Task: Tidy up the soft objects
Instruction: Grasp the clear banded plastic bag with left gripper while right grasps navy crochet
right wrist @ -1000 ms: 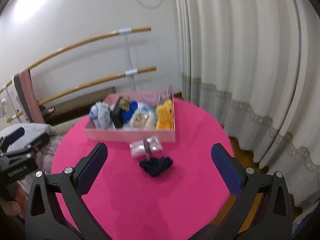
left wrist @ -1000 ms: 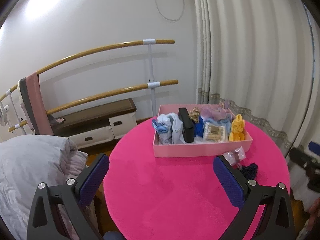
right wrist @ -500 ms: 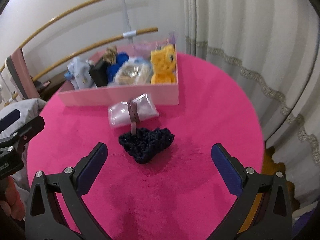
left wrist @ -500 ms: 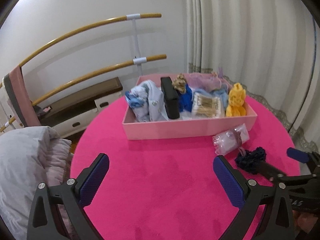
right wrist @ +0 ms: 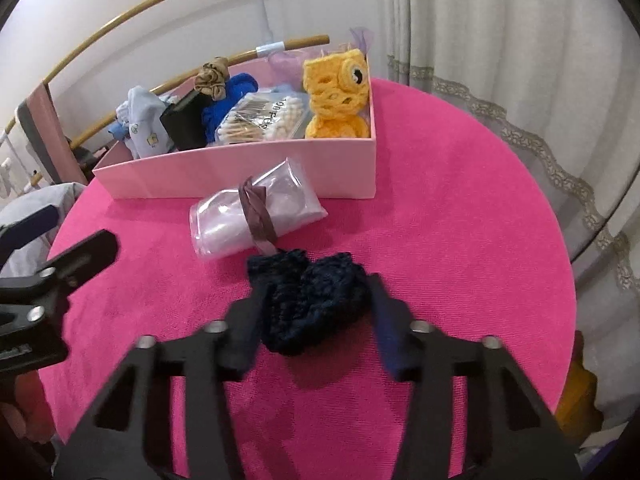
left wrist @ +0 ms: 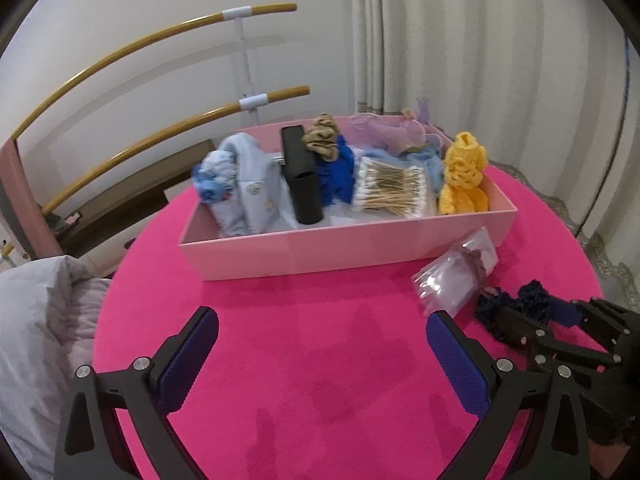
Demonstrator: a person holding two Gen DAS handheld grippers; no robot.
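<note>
Right gripper [right wrist: 316, 300] clenches the navy crocheted piece [right wrist: 308, 300], its long axis crosswise; left gripper [left wrist: 320, 344] gapes wide.

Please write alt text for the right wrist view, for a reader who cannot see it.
The right gripper has its jaws on both sides of a dark blue knitted piece on a round pink table. Behind lie a clear bag tied with a brown ribbon and a pink box of soft items.
</note>
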